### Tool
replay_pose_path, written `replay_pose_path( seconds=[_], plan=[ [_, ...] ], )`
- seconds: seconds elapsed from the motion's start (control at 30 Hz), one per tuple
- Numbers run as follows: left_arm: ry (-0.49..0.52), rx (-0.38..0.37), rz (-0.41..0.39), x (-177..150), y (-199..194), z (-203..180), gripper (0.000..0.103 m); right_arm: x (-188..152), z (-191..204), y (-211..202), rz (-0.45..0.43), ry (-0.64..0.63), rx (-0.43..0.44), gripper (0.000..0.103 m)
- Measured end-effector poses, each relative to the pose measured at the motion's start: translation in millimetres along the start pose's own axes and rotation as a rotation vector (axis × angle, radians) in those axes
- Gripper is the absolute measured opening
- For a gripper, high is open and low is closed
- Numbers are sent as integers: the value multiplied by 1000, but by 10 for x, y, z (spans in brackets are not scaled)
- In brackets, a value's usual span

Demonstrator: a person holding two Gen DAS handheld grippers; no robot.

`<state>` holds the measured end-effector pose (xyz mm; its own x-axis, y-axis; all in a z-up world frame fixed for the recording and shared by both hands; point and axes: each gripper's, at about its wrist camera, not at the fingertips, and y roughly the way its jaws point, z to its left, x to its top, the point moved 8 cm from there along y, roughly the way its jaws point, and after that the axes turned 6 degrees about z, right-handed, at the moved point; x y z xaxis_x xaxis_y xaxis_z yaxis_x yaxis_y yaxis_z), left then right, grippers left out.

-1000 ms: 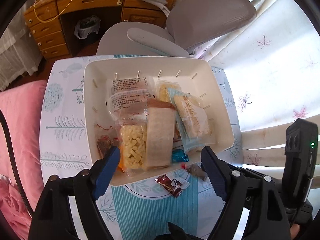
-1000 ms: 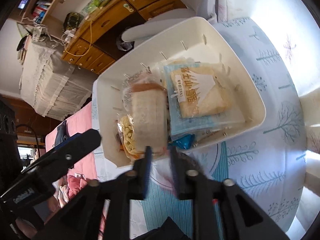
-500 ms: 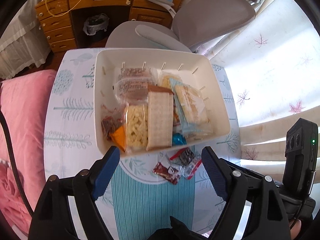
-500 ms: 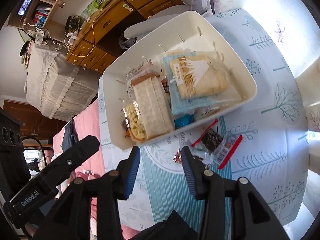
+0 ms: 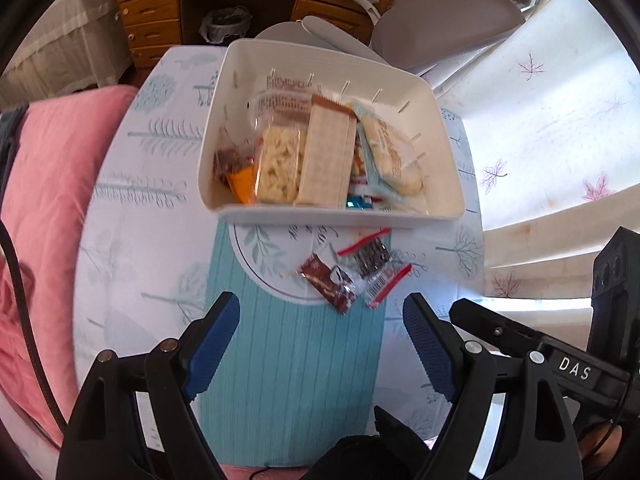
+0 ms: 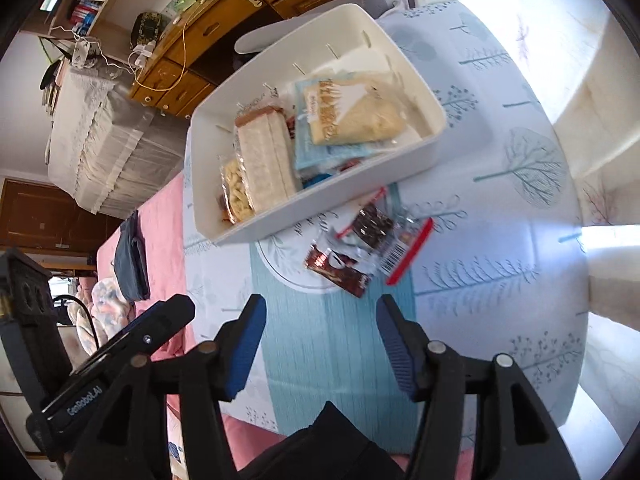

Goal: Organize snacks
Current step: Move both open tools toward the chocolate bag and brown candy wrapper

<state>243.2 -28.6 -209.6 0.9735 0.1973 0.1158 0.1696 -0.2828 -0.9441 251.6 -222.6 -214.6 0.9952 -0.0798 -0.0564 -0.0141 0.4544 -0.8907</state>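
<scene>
White plastic bin (image 5: pixel 340 216) sits far on the counter (image 5: pixel 296 360), packed w/ snack packs. Just near its front rim lie two loose snacks: a brown wrapper (image 5: pixel 326 282) touching a clear red-edged packet (image 5: pixel 374 266). Left tool (image 5: pixel 320 344) gapes wide, nothing between. Right tool (image 6: pixel 320 344), jaws just been opening, also empty, short of the packets.

White bin (image 5: pixel 340 218), tree-printed tablecloth (image 5: pixel 152 184), blue-padded tongs (image 5: pixel 320 336).
</scene>
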Motion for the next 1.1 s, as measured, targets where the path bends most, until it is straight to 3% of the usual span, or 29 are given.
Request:
replay_pose_path(
  seconds=[0.37,0.43,0.6,1.1],
  plan=[
    [-152,-34,-52,-431,412,84,85,-164,-404,-88,-22,-112,-186,68],
    [-178,-14,-52,-478,552,141,87,-185,-502,-88,-18,-127,-225,73],
    [-251,13,-23,-564,903,287,87,-252,-746,-30,30,-160,-287,73],
    [-304,32,-12,-314,1584,50,87,-146,-1327,16,93,-225,-367,73]
  ],
)
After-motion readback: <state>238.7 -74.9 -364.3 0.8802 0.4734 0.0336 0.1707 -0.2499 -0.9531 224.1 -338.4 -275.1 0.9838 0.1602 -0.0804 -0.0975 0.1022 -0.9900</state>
